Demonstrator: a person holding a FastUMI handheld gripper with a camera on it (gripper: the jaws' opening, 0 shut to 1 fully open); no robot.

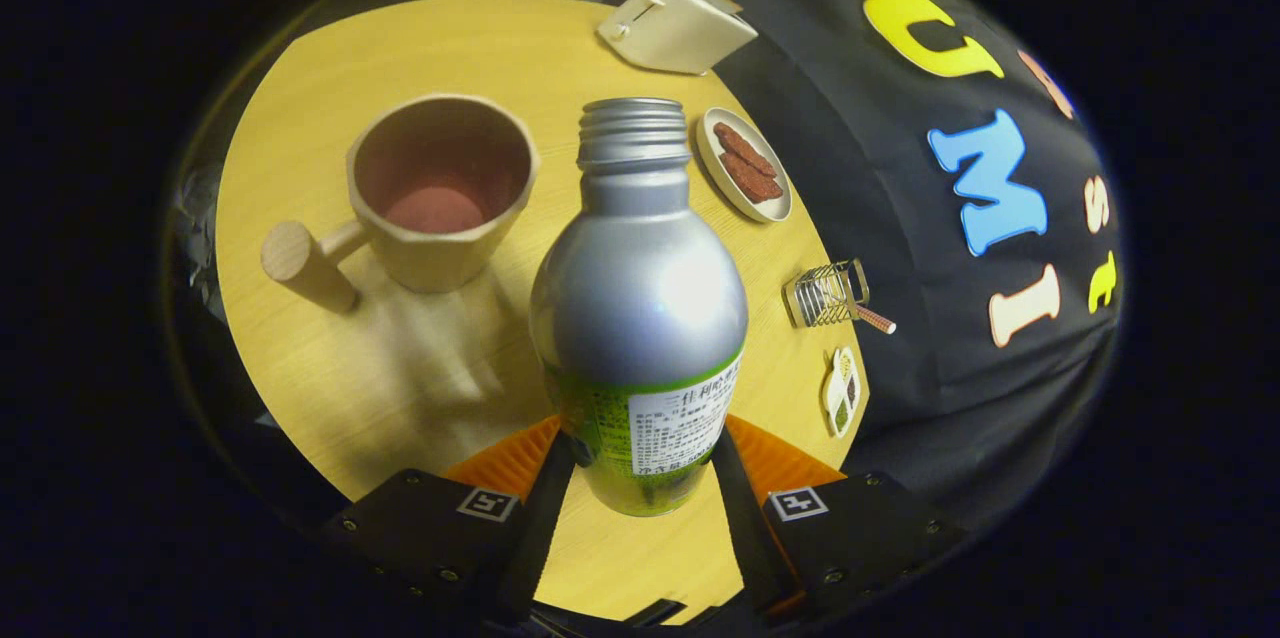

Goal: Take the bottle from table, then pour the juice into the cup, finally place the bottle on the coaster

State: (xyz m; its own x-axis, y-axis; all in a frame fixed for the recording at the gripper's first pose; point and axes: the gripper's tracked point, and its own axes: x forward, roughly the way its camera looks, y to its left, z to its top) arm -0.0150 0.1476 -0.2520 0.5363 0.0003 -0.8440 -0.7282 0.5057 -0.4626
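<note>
Clamping the silver bottle (640, 318) between both fingers of the gripper (640, 463), lifted above the table (330, 388), open neck tilting toward the wooden cup (440, 188) just beyond, to the left.

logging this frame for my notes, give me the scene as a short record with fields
gripper: gripper shut on the bottle, one finger on each side of its lower body
bottle: silver bottle, cap off, held above the table
cup: wooden cup beyond the fingers, upright, reddish inside
table: round wooden table
other items: toaster, plate of brown slices, small wire rack
coaster: cannot tell
</note>
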